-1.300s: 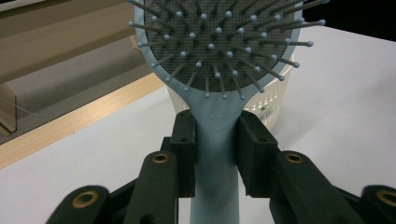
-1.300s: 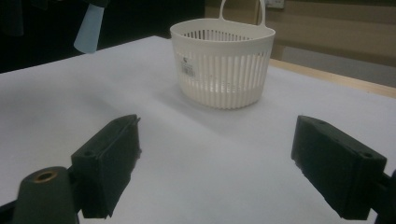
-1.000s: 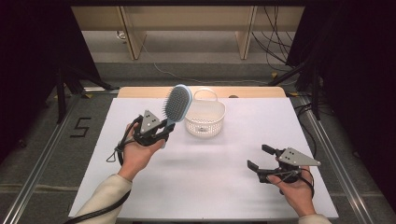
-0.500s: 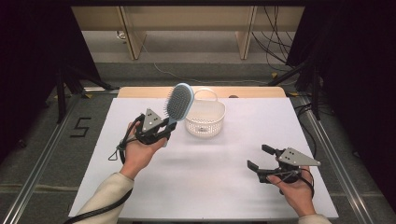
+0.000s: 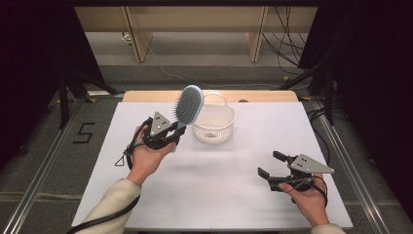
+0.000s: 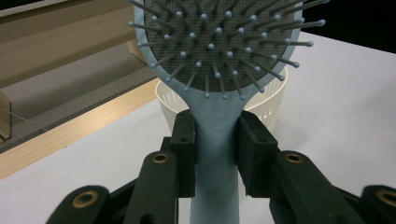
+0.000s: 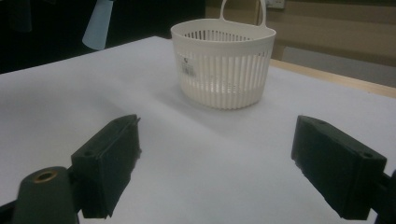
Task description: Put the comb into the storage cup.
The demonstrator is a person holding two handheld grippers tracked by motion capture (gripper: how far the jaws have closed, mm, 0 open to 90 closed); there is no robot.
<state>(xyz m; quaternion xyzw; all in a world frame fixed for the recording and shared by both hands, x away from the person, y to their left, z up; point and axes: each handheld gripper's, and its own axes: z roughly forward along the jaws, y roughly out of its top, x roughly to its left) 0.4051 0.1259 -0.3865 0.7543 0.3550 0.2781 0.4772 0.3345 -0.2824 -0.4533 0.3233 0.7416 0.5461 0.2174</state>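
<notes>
I'm keeping the left gripper (image 5: 171,137) clamped on the hairbrush (image 5: 188,104) handle, head upright, easing it over the basket (image 5: 214,123) near the desk's far edge, while the right gripper (image 5: 273,165) is idling wide open and empty.

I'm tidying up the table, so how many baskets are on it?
1. The white basket stands on the far middle of the table, just right of the hairbrush held up by the left tongs.

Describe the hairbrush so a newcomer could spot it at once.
Start at the white table, then find the white slatted basket near its far edge. Just left of it, the left gripper holds the hairbrush up by its handle: pale blue, grey bristle pad.
</notes>
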